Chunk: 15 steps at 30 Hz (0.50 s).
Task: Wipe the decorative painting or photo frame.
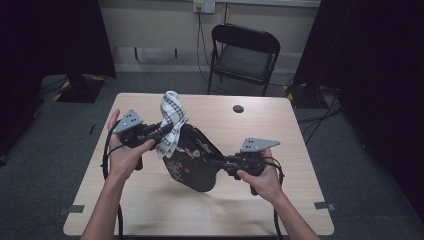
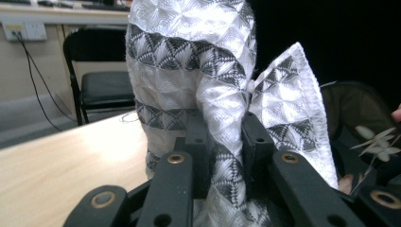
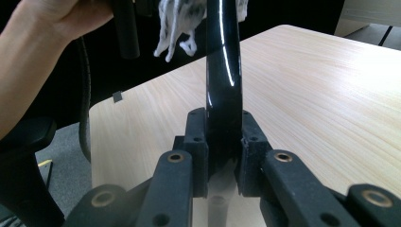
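Observation:
A black paddle with a pale floral print hangs above the table, held by its handle end. My right gripper is shut on it; in the right gripper view the glossy black paddle runs edge-on up from between the jaws of this gripper. A white cloth with grey check bands is bunched against the paddle's upper left face. My left gripper is shut on that cloth, which bulges up out of this gripper. The paddle's printed face shows behind the cloth.
The light wooden table has a small dark round hole near its far edge. A black folding chair stands behind it by the wall. Dark curtains and floor cables flank both sides. The left hand shows in the right gripper view.

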Available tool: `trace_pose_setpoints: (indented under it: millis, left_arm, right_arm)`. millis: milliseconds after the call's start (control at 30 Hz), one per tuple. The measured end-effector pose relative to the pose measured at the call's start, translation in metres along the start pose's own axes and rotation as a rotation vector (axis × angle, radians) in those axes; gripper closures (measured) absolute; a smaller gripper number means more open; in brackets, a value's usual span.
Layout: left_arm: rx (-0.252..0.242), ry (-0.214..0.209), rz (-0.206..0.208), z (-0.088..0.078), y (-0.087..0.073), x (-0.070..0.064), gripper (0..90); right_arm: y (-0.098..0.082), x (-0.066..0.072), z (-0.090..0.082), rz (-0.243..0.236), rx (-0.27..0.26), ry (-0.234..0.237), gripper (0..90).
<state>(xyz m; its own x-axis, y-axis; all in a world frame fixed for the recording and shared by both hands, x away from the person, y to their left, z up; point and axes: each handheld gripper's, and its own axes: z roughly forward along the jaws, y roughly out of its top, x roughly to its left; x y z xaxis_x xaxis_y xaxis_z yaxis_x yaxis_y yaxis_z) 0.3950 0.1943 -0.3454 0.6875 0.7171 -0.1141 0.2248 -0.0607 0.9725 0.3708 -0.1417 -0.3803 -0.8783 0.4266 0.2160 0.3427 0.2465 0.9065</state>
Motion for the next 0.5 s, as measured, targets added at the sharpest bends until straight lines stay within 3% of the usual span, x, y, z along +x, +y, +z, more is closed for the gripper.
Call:
trace_pose_setpoints:
  millis: [200,300,500]
  left_arm:
    - [-0.018,-0.004,0.063,-0.003,0.007,-0.009,76.3]
    - [-0.032,-0.025,0.037,-0.002,0.004,-0.005,76.0]
    - [0.005,-0.022,-0.025,-0.002,-0.002,0.002,75.5]
  right_arm:
    - [0.0,0.0,0.0,0.002,0.002,-0.003,78.6]
    - [0.0,0.0,-0.001,0.004,0.003,-0.004,78.6]
    - [0.0,-0.001,0.0,0.011,0.003,-0.001,78.5]
